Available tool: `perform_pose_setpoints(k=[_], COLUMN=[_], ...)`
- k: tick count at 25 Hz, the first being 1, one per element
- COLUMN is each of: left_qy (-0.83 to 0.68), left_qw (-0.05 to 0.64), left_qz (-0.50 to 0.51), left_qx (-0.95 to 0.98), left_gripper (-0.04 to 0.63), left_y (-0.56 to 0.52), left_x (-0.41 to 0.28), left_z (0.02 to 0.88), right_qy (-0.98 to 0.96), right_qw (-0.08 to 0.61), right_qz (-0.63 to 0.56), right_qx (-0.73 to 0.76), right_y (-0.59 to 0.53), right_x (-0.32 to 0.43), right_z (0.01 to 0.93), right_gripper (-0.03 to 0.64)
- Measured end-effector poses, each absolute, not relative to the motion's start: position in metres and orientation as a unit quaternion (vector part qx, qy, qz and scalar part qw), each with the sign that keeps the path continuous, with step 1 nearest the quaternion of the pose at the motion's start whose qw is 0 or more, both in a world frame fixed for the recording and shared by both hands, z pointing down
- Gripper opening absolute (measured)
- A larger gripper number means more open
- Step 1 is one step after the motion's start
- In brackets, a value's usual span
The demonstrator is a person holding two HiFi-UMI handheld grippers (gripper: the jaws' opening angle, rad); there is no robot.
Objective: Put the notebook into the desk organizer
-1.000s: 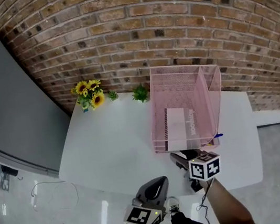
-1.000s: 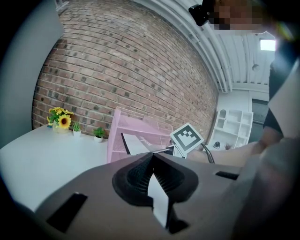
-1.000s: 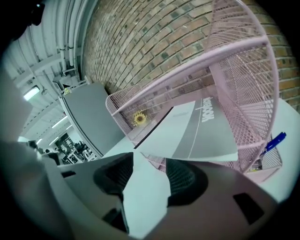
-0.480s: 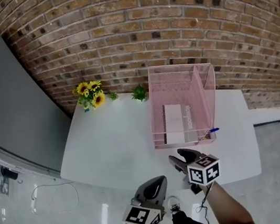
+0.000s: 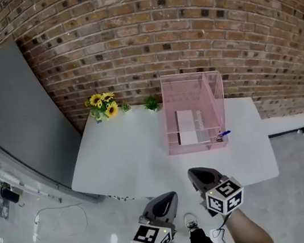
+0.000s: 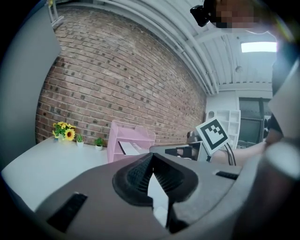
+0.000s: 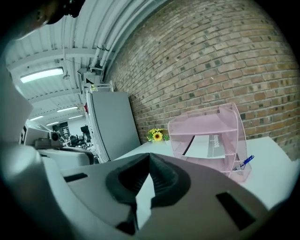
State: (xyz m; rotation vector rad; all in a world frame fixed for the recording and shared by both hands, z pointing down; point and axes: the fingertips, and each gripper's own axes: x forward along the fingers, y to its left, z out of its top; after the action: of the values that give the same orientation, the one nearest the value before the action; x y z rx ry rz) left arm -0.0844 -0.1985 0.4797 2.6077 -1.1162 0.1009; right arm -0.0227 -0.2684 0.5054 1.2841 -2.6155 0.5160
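The pink mesh desk organizer (image 5: 212, 95) stands at the back of the white table (image 5: 135, 161). The notebook (image 5: 189, 126), white with a grey cover strip, lies flat on a shelf inside it; the right gripper view shows the organizer (image 7: 211, 123) and the notebook (image 7: 208, 143) as well. Both grippers hang off the table's near edge, apart from the organizer. My left gripper (image 5: 164, 203) is shut and holds nothing, as the left gripper (image 6: 151, 159) shows in its own view. My right gripper (image 5: 198, 175) has just been closing with nothing between its jaws, and the right gripper (image 7: 149, 159) now stands shut.
A blue pen (image 5: 225, 133) pokes out of the organizer's front right corner. Sunflowers (image 5: 102, 104) and a small green plant (image 5: 151, 103) stand along the brick wall. A grey panel (image 5: 12, 112) flanks the table's left. Cables (image 5: 58, 214) lie on the floor.
Both grippers have drawn back from the table toward me and risen. The right gripper's jaws, open before, have shut empty. The notebook stays in the organizer.
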Motion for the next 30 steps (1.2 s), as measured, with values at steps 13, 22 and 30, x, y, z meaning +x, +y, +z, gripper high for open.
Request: perform_pose_setpoints(k=[13, 22, 30], left_qy=[-0.366, -0.356, -0.378], left_qw=[0.115, 0.106, 0.109], left_qz=[0.028, 0.026, 0.034], left_qx=[0.923, 0.928, 0.919], left_gripper=[0.005, 0.005, 0.005], left_y=[-0.109, -0.066, -0.026], left_x=[-0.122, -0.091, -0.033], left_z=[0.460, 0.449, 0.449], right_qy=[-0.879, -0.872, -0.882], right_qw=[0.088, 0.091, 0.076], right_qz=[0.088, 0.077, 0.078], right_qx=[0.459, 0.475, 0.459], right_y=[-0.137, -0.088, -0.044], right_x=[-0.055, -0.018, 0.038], right_z=[0.449, 0.434, 0.432], right_gripper=[0.003, 0.003, 0.003])
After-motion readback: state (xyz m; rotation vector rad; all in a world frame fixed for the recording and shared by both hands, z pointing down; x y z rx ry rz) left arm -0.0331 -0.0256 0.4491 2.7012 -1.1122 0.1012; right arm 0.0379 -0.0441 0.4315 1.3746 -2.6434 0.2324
